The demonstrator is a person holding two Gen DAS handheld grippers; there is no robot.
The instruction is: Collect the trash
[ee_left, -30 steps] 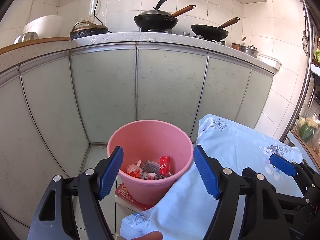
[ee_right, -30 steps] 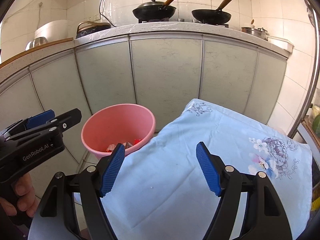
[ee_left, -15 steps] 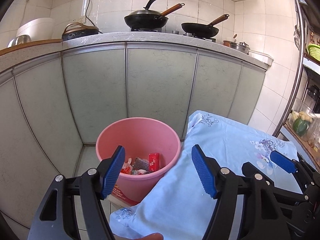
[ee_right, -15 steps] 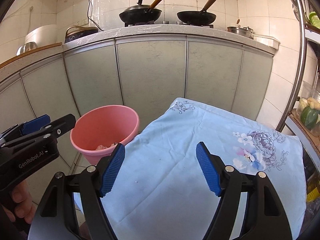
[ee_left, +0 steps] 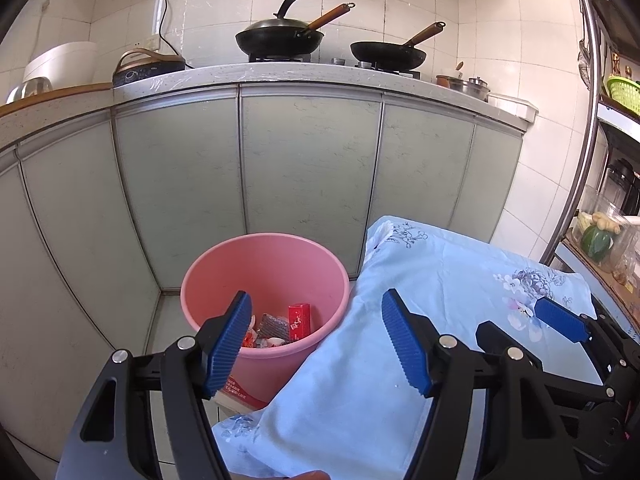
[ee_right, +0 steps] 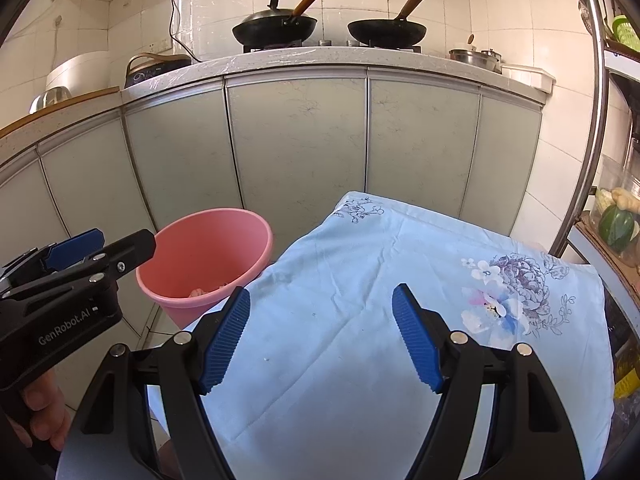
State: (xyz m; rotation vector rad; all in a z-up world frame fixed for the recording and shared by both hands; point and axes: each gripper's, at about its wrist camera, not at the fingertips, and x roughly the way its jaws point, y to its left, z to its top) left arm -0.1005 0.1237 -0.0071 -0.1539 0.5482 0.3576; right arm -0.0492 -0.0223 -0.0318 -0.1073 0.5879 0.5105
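A pink bucket [ee_left: 272,264] stands on the floor against the cabinets, left of a table draped in a pale blue floral cloth [ee_left: 440,280]. Inside it lie a red packet [ee_left: 299,318], a grey wrapper [ee_left: 274,324] and other scraps. My left gripper [ee_left: 317,296] hovers above the bucket's near rim, open, with nothing between its blue pads. My right gripper [ee_right: 321,290] is open over the cloth [ee_right: 360,260], also without anything in it. The right wrist view shows the bucket [ee_right: 208,240] and the left gripper [ee_right: 80,252] at the left.
Grey-green cabinet doors [ee_left: 308,168] close off the back under a counter with two black woks [ee_left: 280,38] and a rice cooker [ee_left: 60,62]. A red box [ee_left: 240,390] lies under the bucket. A metal shelf with vegetables [ee_left: 596,236] stands at the right.
In the left wrist view the bucket has slid a little to the left, and the left jaws stand slightly narrower. The right gripper has hardly moved.
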